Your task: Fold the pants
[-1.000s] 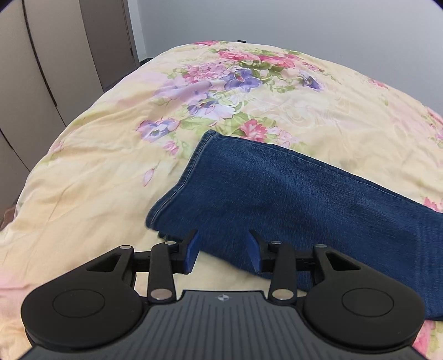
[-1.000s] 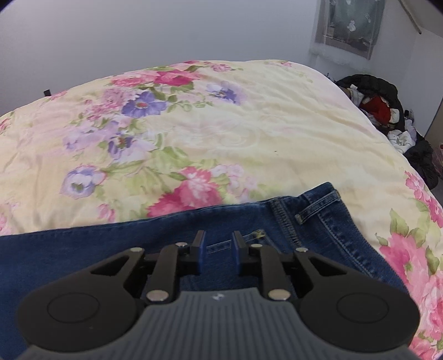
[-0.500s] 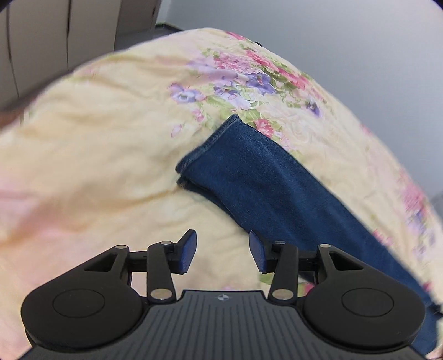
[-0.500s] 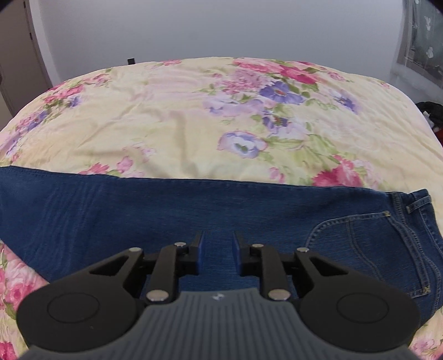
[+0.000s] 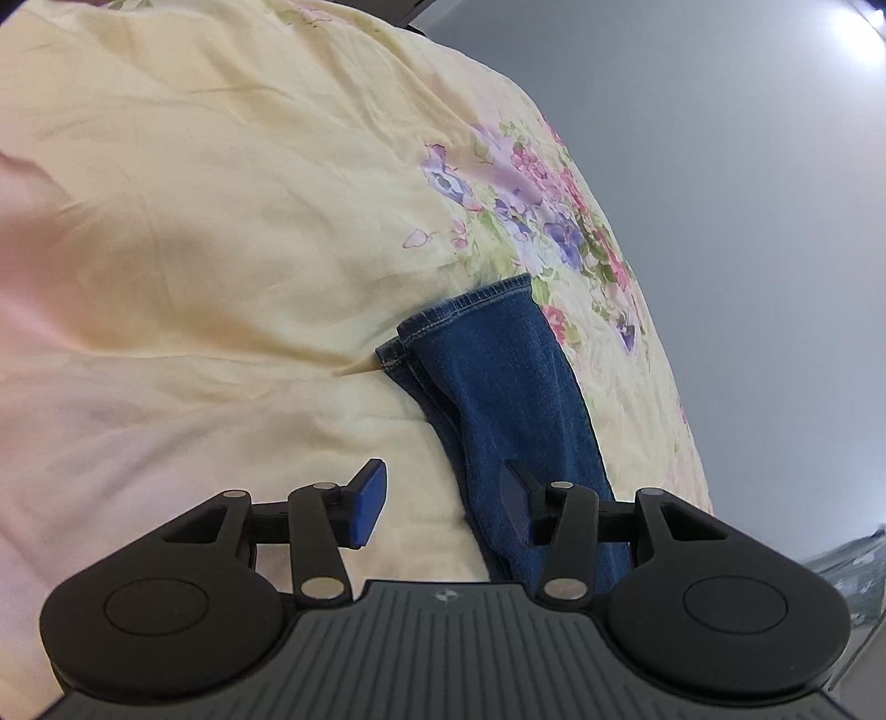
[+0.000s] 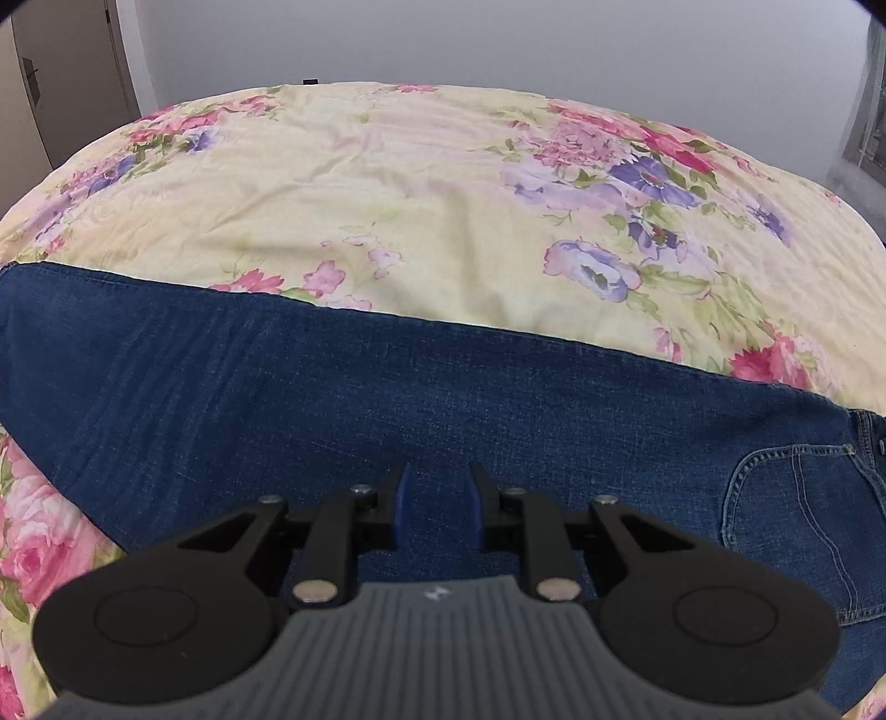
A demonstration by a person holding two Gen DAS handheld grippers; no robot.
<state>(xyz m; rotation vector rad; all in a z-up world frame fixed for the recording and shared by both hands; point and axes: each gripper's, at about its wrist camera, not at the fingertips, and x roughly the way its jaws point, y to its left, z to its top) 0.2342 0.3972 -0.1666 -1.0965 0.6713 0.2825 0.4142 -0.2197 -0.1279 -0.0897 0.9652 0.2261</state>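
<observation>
Blue jeans [image 6: 443, 399] lie flat on a floral bedspread, folded lengthwise with the legs stacked. In the right wrist view a back pocket [image 6: 797, 509] shows at the right. My right gripper [image 6: 434, 507] is open, empty, low over the middle of the legs. In the left wrist view the leg hems [image 5: 470, 315] point away from me. My left gripper [image 5: 440, 504] is open and empty, at the near edge of the leg, its right finger [image 5: 515, 507] over the denim and its left finger [image 5: 368, 498] over the bedspread.
The yellow floral bedspread [image 6: 421, 210] covers the whole bed and is slightly wrinkled. A grey wall [image 6: 498, 39] stands behind the bed. A door [image 6: 55, 77] stands at the far left in the right wrist view.
My left gripper has swung round to the left end of the jeans and now looks along the legs. My right gripper has moved left from the waistband to the middle of the legs.
</observation>
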